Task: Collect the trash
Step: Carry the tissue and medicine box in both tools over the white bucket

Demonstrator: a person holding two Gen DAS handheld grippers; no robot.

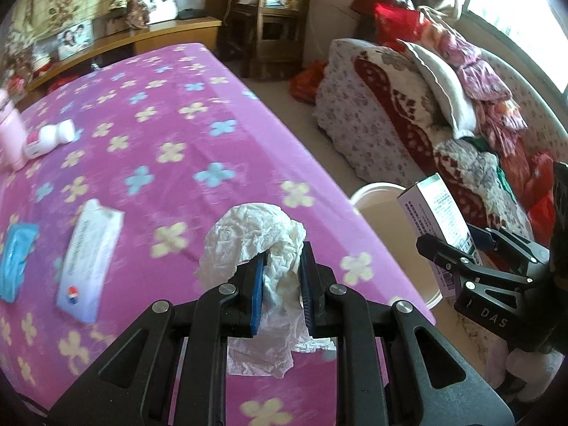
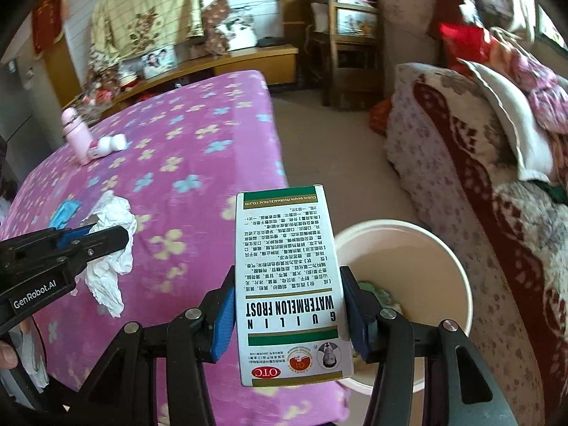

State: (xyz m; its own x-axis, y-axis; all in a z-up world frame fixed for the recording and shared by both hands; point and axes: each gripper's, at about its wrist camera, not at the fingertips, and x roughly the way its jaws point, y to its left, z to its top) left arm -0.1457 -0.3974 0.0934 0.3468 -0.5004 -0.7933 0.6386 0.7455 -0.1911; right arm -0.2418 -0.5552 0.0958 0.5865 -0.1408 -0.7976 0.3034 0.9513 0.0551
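My left gripper is shut on a crumpled white tissue, held above the purple flowered bedspread; from the right wrist view that tissue hangs at the left in the left gripper. My right gripper is shut on a white medicine box with green bands, upright between the blue pads. Just past the box stands a cream bucket on the floor beside the bed, with some scraps inside. In the left wrist view the box and right gripper hover by the bucket.
On the bedspread lie a long white box, a blue packet, a small white bottle and a pink bottle. A sofa piled with blankets and clothes stands right of the bucket. Wooden shelves stand at the back.
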